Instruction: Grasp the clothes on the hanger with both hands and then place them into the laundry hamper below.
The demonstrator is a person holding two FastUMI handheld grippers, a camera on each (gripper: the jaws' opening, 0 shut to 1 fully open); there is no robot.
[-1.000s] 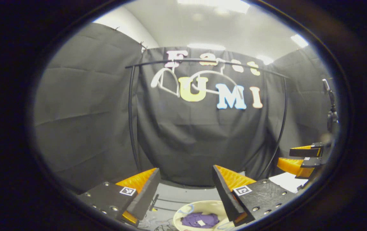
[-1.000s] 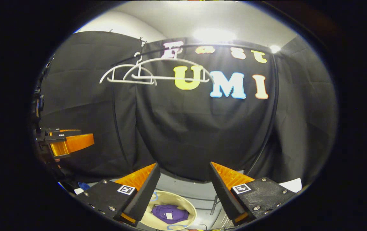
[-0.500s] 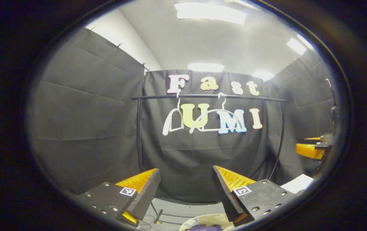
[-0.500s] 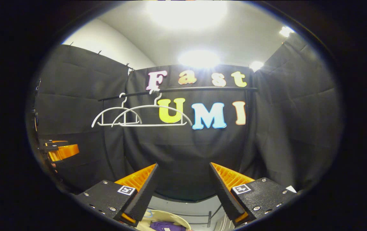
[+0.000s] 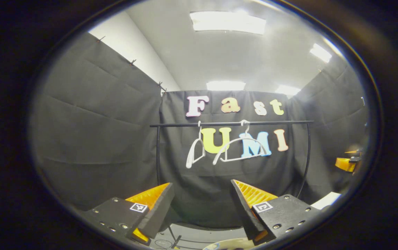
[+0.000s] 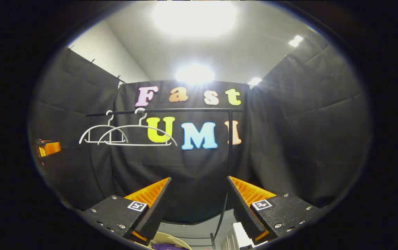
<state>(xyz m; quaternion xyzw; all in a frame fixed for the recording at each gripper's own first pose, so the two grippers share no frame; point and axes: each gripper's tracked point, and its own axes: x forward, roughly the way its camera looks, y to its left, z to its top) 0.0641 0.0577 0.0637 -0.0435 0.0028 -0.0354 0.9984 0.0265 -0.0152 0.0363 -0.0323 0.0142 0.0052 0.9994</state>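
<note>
Black cloth backs a rail [image 5: 232,123] of bare hangers [image 6: 138,134]; left gripper [image 5: 201,205] and right gripper [image 6: 197,203] gape wide and empty, shirt [image 6: 169,246] apparently in the hamper [image 6: 171,239], leaving little but to back away.

Two bare hangers [image 5: 242,151] on rail [image 5: 232,123]

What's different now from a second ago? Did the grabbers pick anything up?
Both grippers tipped upward and drew back: the hamper with the purple clothes slid down to the bottom edge of both views, and the rail with its two bare white hangers dropped lower and looks farther off. Nothing was grabbed or released. The left gripper and right gripper stayed open and empty.
</note>
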